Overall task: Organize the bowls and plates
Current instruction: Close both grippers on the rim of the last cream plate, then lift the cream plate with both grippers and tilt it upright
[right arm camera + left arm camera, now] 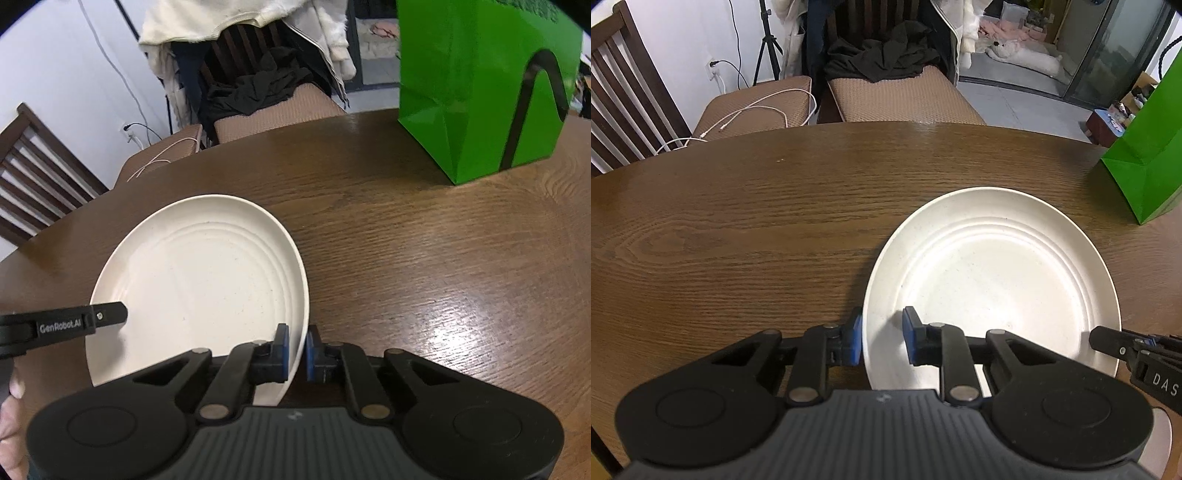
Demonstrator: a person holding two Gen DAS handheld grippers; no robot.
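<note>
Step in hand: both-sided grasp. We clamp the plate [993, 280], lying on the table [738, 240], with the left hand-held gripper [882, 341] and right hand-held gripper [295, 350] on opposite rims. Next move, we judge: level lift together.

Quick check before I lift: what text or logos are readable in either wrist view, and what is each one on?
"GenRobot.AI": white lettering on the left gripper finger, seen from the right wrist.
"DAS": cut off at the frame edge, on the right gripper body, seen from the left wrist.
Green bag: no readable print.
Plate: no text.
</note>
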